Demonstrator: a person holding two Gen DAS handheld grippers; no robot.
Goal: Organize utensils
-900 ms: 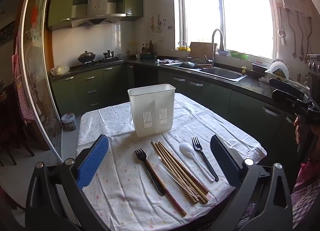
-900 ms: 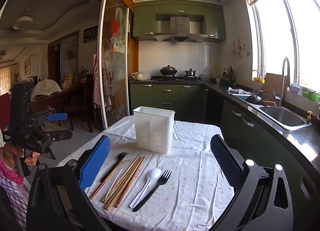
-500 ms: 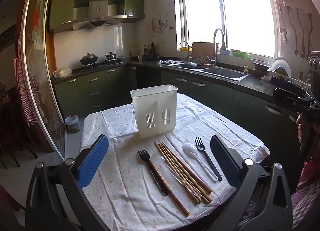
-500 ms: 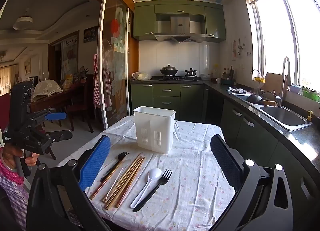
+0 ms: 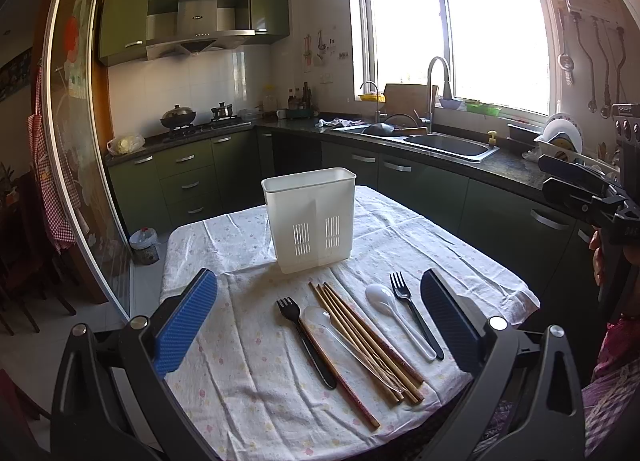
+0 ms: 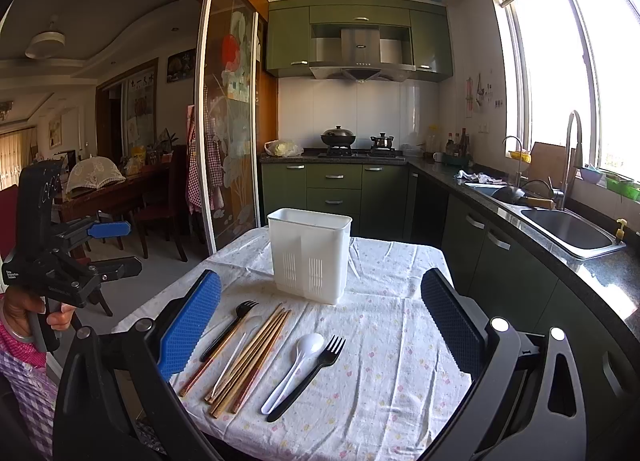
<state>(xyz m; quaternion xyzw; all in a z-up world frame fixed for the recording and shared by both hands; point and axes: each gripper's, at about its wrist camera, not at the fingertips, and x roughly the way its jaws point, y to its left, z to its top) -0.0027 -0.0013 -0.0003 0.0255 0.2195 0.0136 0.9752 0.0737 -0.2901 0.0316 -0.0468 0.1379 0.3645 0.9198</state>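
Left hand-held gripper (image 5: pixel 318 317) has eased closer over the chopsticks (image 5: pixel 362 339); jaws wide, empty. Right hand-held gripper (image 6: pixel 320 319) unmoved, also wide. Holder (image 5: pixel 310 217) empty: sorting not begun

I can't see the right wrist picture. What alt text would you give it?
An open right gripper hovers over a cloth-covered table where two black plastic forks, a white plastic spoon, a clear plastic spoon and wooden chopsticks lie before an upright white plastic utensil holder. The left gripper, also open, shows at left.
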